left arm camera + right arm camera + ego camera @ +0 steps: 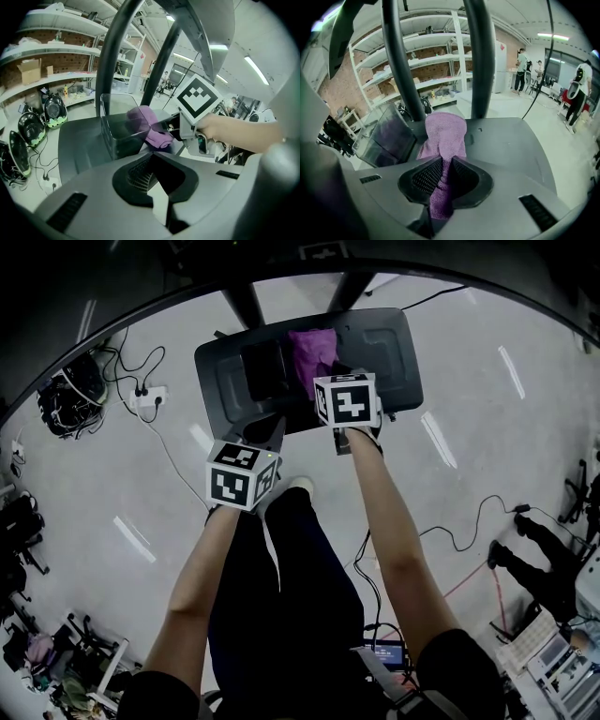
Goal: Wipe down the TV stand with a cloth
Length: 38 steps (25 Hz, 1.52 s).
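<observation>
The TV stand's dark base [389, 343] lies on the floor ahead of me, with two dark posts [480, 56] rising from it. A purple cloth [314, 351] drapes over the base next to a clear plastic box [262, 367]. My right gripper [443, 180] is shut on the near end of the purple cloth [445, 133], which hangs through the jaws. The left gripper [153, 180] hovers over the base's near left edge, jaws together with nothing between them. From there the cloth [152, 124], the clear box [119, 126] and the right gripper's marker cube [198, 97] show ahead.
A power strip and cables [145, 397] lie on the floor to the left, and another cable [469, 521] runs at the right. My legs [281, 596] stand just behind the base. Shelving [417, 51] lines the far wall; people [520, 65] stand far off.
</observation>
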Each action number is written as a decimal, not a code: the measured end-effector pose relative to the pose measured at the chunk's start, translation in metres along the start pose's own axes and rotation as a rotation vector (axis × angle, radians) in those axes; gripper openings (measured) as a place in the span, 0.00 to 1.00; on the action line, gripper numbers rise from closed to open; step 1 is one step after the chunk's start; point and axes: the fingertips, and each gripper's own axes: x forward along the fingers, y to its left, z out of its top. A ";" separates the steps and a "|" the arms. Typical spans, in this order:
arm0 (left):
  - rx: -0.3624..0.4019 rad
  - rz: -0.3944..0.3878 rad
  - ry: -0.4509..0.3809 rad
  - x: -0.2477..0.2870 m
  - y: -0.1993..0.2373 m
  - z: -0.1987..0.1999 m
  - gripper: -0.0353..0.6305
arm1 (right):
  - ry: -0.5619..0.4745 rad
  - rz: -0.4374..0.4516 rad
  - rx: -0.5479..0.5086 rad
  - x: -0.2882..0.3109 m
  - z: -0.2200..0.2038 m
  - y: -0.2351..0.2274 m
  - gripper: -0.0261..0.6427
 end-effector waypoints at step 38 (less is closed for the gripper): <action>0.001 -0.034 0.044 0.010 -0.021 -0.020 0.06 | -0.033 -0.457 0.139 -0.074 -0.032 -0.211 0.15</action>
